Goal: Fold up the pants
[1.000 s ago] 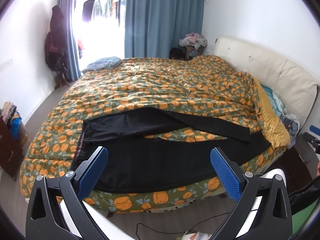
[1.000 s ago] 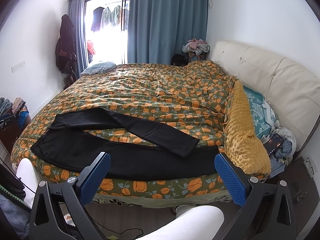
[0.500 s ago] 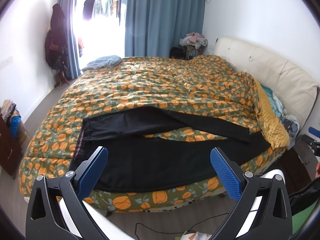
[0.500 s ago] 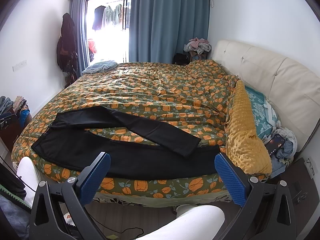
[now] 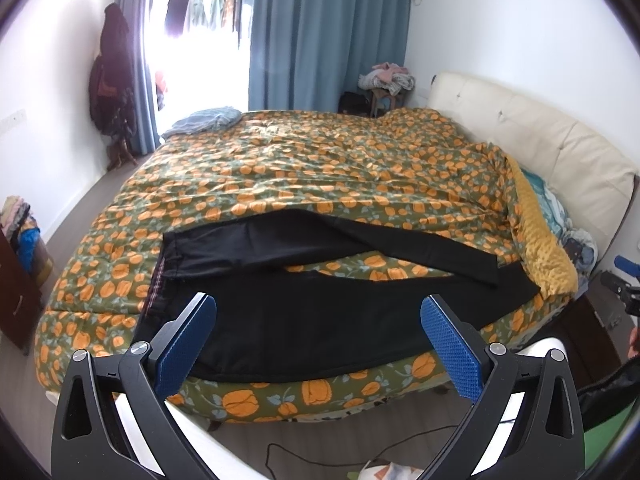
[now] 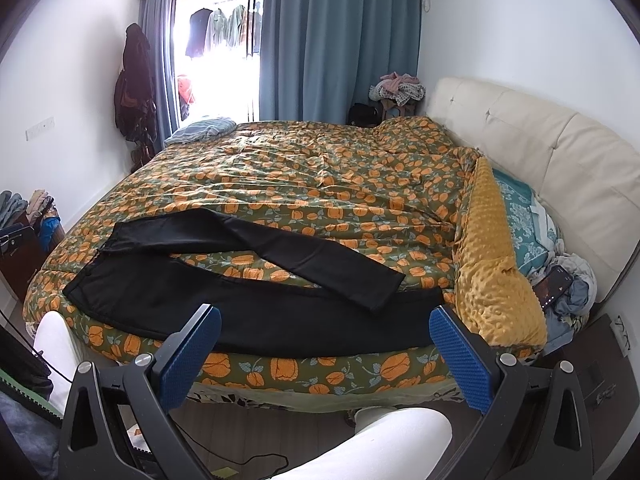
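No legible writing or brand anywhere; one pair of black pants spread flat along the near edge of the orange-flowered bed, two legs splayed; left gripper and right gripper both released, off the cloth.

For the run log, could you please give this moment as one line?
stage: pre-grasp | pants: flat on bed, legs splayed | left gripper: open, empty | right gripper: open, empty
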Demonstrator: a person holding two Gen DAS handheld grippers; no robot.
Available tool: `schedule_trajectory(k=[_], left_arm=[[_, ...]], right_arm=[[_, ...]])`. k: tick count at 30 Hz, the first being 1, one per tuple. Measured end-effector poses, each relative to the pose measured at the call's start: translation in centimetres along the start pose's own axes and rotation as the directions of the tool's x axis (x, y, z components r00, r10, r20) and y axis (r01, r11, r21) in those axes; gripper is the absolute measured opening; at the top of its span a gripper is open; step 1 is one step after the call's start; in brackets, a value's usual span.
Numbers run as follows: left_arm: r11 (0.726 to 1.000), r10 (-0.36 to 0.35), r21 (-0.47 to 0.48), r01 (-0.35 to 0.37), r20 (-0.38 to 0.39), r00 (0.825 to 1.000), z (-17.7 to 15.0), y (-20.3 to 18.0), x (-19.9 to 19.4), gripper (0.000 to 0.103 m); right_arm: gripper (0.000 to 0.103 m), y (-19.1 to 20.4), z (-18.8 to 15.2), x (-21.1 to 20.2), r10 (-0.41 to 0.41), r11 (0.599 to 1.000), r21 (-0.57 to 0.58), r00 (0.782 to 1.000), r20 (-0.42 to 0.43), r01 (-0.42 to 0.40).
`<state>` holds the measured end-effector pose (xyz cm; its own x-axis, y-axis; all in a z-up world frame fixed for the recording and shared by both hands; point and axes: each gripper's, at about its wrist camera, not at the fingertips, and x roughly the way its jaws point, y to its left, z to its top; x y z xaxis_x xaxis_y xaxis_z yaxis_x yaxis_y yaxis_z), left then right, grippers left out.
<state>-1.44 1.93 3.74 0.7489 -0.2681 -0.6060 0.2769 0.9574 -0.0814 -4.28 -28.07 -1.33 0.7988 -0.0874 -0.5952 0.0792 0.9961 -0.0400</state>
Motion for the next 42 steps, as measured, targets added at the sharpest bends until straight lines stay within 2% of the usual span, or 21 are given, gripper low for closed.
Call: schedule_trajectory(k=[42], left_arm=[[1.0,-0.026,-0.012,0.026,-0.017,1.0,-0.1,-0.9,0.2,0.102]], right_arm=[[0.103,0.1,0.2,0.8,0.014,1.0,0.01,1.0,-0.017,-0.014]])
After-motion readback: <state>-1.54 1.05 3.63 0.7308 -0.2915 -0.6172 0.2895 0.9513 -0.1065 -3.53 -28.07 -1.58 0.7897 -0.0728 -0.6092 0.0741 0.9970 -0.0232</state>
